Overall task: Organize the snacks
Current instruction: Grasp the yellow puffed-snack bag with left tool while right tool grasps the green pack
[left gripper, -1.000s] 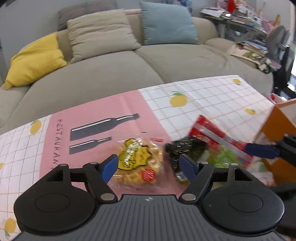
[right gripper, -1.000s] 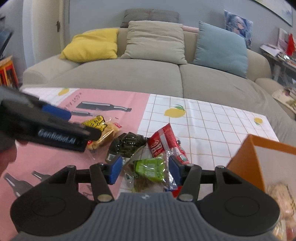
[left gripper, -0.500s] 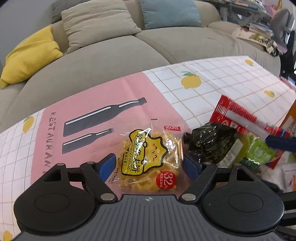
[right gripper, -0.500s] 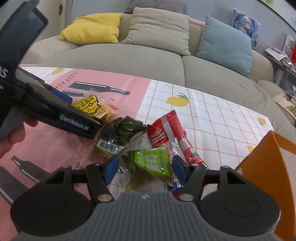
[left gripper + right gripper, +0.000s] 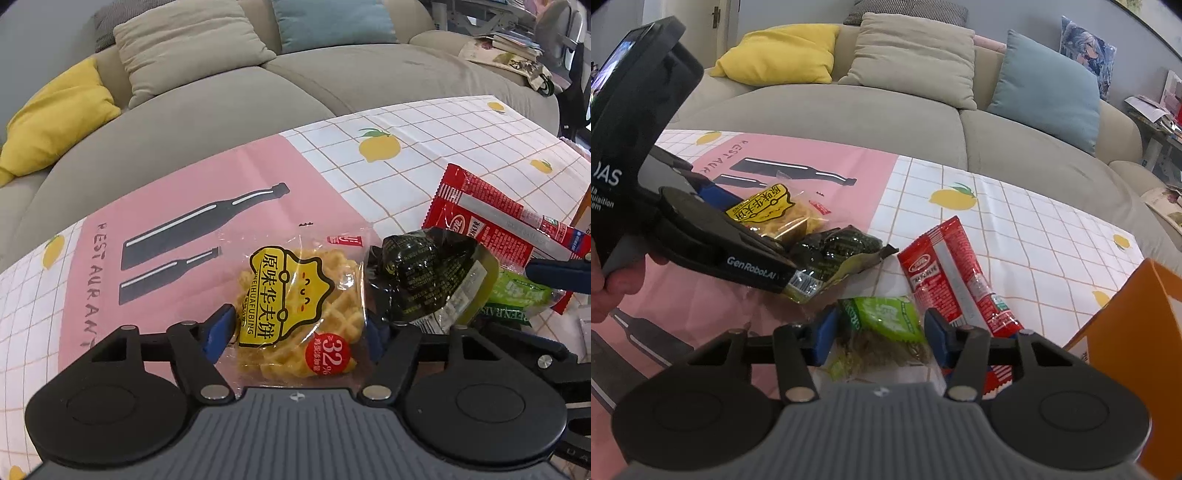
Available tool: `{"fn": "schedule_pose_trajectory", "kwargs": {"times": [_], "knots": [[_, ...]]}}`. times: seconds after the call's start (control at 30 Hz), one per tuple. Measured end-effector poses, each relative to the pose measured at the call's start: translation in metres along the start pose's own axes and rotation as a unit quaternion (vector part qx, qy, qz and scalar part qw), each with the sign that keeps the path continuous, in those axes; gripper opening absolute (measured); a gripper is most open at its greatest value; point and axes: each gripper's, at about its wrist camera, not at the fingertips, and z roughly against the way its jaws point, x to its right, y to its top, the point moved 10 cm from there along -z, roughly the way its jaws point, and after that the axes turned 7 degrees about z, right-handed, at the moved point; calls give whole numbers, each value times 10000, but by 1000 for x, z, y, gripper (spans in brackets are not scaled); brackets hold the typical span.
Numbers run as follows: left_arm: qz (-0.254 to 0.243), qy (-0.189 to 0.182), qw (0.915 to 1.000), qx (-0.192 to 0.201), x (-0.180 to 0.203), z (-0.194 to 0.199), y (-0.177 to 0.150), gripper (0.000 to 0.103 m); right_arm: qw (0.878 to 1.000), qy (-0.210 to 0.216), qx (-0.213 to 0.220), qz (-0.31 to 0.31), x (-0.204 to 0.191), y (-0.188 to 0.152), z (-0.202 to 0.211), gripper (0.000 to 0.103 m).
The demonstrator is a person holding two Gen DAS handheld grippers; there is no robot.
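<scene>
Barely started: left gripper (image 5: 297, 328) spread around the clear-wrapped yellow waffle pack (image 5: 299, 310), right gripper (image 5: 877, 334) apart around the green snack packet (image 5: 886, 314), everything on the tablecloth beside the orange box (image 5: 1137, 332).

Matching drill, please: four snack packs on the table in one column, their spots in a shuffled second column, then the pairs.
1. waffle pack
2. green pack
3. red pack
4. dark pack

A. between the right gripper fingers
B. nearest the orange box
C. between the left gripper fingers
D. between the waffle pack and the red pack

Pairs: 1-C, 2-A, 3-B, 4-D
</scene>
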Motion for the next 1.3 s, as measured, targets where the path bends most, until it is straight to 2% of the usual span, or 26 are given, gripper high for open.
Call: {"fn": "schedule_pose_trajectory", "kwargs": {"times": [0.07, 0.13, 0.43, 0.7, 1.0, 1.13, 1.3], "knots": [[24, 30, 10000, -9, 1, 4, -4, 75, 10000, 29, -22, 1, 0, 0, 1, 47], [92, 49, 9999, -12, 1, 9, -9, 72, 9999, 137, -33, -35, 0, -1, 3, 35], [766, 90, 9967, -239, 5, 40, -34, 67, 9995, 284, -144, 1, -9, -9, 18, 30], [1123, 121, 9929, -381, 21, 75, -62, 61, 9972, 487, -301, -486, -12, -29, 46, 26], [1656, 237, 9859, -76, 19, 122, -72, 56, 9928, 680, -360, -921, -13, -40, 80, 21], [2010, 211, 9794, -6, 17, 141, -74, 55, 9896, 757, -297, -1184, -11, -41, 98, 19], [2107, 142, 9774, 82, 24, 164, -78, 55, 9817, 831, -355, -1676, -4, -47, 114, 17]]}}
